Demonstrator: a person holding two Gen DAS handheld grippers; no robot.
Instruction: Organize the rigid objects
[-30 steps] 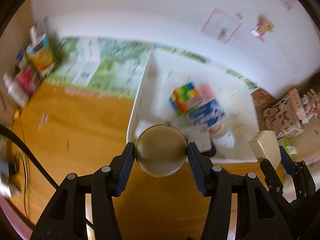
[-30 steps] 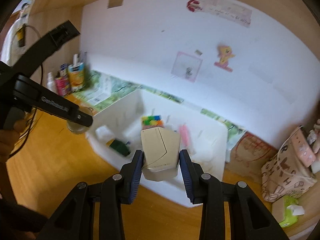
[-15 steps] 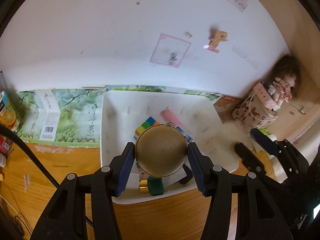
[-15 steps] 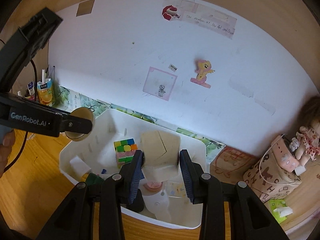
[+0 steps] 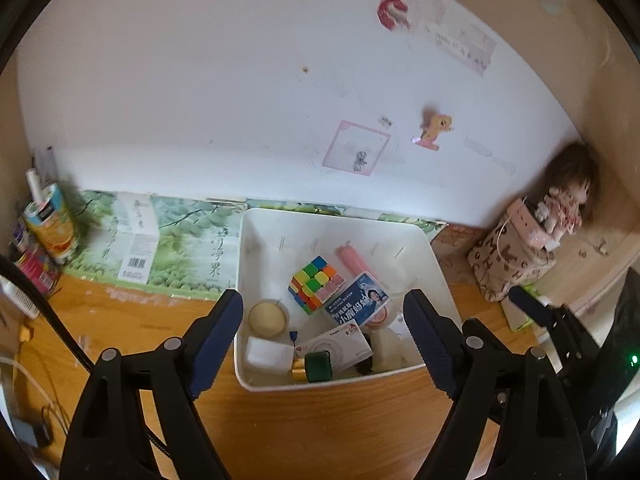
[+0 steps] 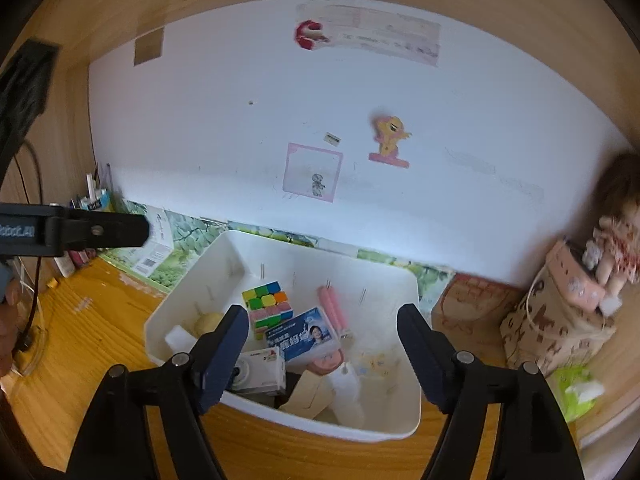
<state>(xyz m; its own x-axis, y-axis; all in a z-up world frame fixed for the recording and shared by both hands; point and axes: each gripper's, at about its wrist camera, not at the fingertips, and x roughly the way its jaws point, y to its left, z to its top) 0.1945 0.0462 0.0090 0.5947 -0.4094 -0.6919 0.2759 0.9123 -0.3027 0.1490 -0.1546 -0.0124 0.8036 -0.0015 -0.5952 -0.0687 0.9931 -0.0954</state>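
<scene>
- Left tongs [image 5: 323,336] over the near edge of a white bin [image 5: 434,256], jaws apart and opening, nothing clamped between the blue pads.
- Right tongs [image 6: 323,354] likewise over the bin's near rim, jaws apart and opening, nothing gripped.
- White bin resting on a wooden surface [image 5: 304,428], against a white wall.
- Inside the bin, at the left: a round tan tin [image 5: 268,318] lying flat on the floor of the bin, clear of both tongs.
- Near the right front corner, seen from the right wrist: a beige box [image 6: 310,394] lying tilted on other items.
- Near the middle: a colourful puzzle cube [image 5: 316,290], with a blue carton [image 5: 357,305] just beside it and a pink stick [image 5: 352,260] behind.
- Toward the front: a white carton [image 5: 340,344], a green block [image 5: 318,366] and a small white pad [image 5: 266,354].
- Left of the bin: a green printed box [image 5: 160,248] flat along the wall.
- Far right corner: a patterned bag [image 5: 506,260] with a doll [image 5: 564,200] on top.
</scene>
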